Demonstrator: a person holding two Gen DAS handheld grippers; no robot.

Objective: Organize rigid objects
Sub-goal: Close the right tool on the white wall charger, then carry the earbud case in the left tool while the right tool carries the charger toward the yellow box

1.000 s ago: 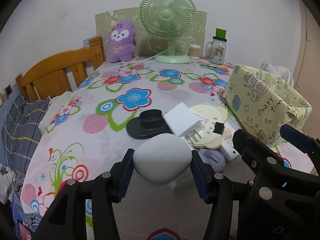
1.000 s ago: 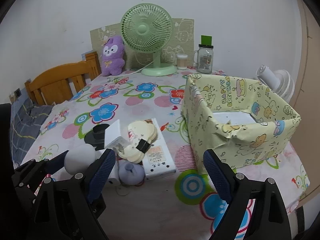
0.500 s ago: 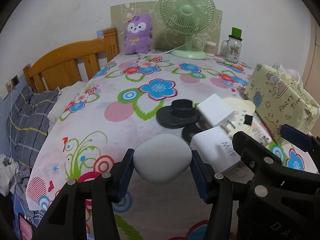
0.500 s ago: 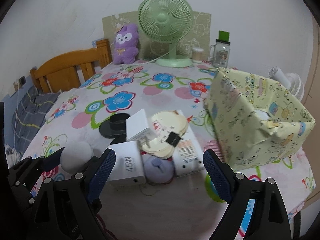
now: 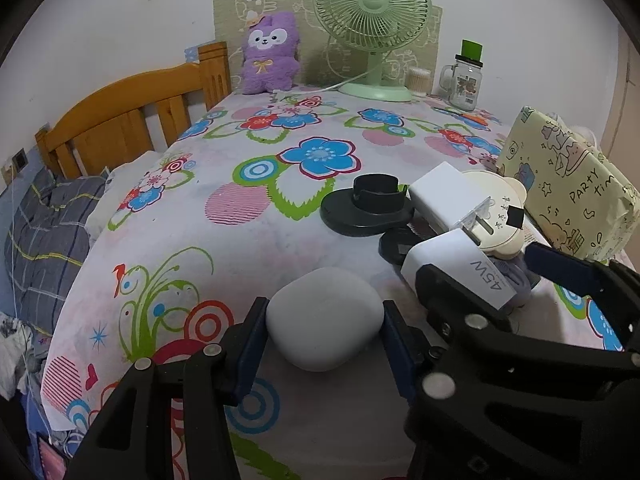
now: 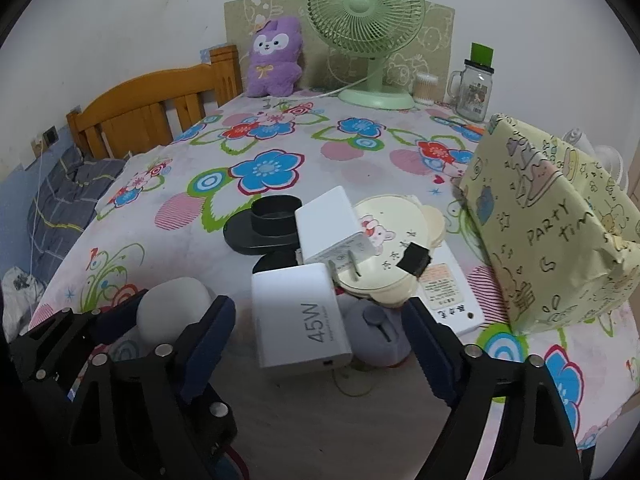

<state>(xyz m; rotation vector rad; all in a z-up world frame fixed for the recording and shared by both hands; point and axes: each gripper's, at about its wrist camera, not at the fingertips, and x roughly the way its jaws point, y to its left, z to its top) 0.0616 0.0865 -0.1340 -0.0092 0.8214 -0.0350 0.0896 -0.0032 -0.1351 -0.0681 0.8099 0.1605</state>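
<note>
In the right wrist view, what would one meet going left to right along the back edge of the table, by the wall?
Purple plush toy → green fan → cotton swab jar → glass mug with green lid.

Soft, even indoor light, moderately bright; no glare. Faint diffuse shadows under fan base and black stand. Strong fisheye bending, dark vignette at all corners. Centre sharp, "45W" print legible; far wall slightly soft. No motion blur.
</note>
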